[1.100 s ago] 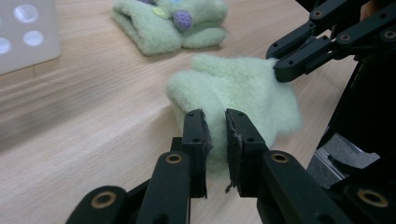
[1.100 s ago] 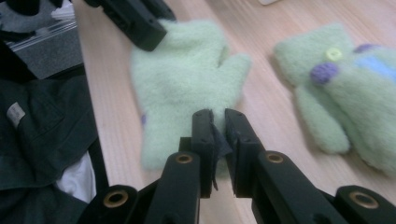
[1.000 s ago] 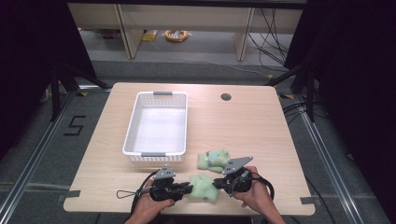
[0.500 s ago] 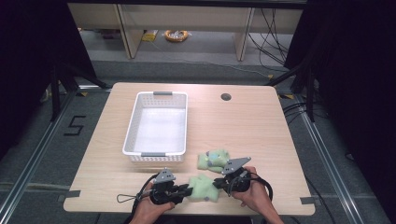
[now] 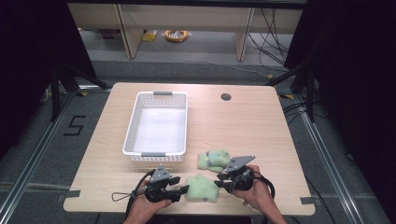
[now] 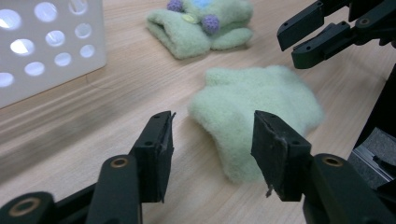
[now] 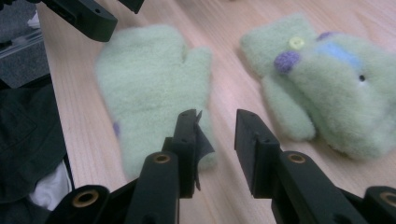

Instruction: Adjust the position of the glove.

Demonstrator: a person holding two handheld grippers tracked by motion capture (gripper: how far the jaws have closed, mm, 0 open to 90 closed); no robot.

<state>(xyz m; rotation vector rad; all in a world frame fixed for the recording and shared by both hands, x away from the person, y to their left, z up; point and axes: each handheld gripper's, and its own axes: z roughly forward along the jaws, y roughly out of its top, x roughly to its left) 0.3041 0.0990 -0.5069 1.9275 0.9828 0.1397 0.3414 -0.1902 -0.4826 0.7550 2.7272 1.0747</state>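
Two pale green mittens lie near the table's front edge. The plain mitten (image 5: 201, 188) (image 6: 261, 100) (image 7: 149, 79) lies flat between both grippers. The decorated mitten (image 5: 212, 160) (image 6: 201, 23) (image 7: 336, 79), with purple and blue trim, lies just behind it. My left gripper (image 5: 183, 189) (image 6: 212, 135) is open, its jaws facing the plain mitten's left edge, with the edge showing between them. My right gripper (image 5: 220, 180) (image 7: 217, 123) is open at that mitten's right end, its left finger over the cuff edge. Neither grips anything.
A white perforated basket (image 5: 135, 123) (image 6: 46, 42) stands empty left of centre, just behind the left gripper. A round cable hole (image 5: 226, 97) sits at the table's back. The table's front edge is close below both hands.
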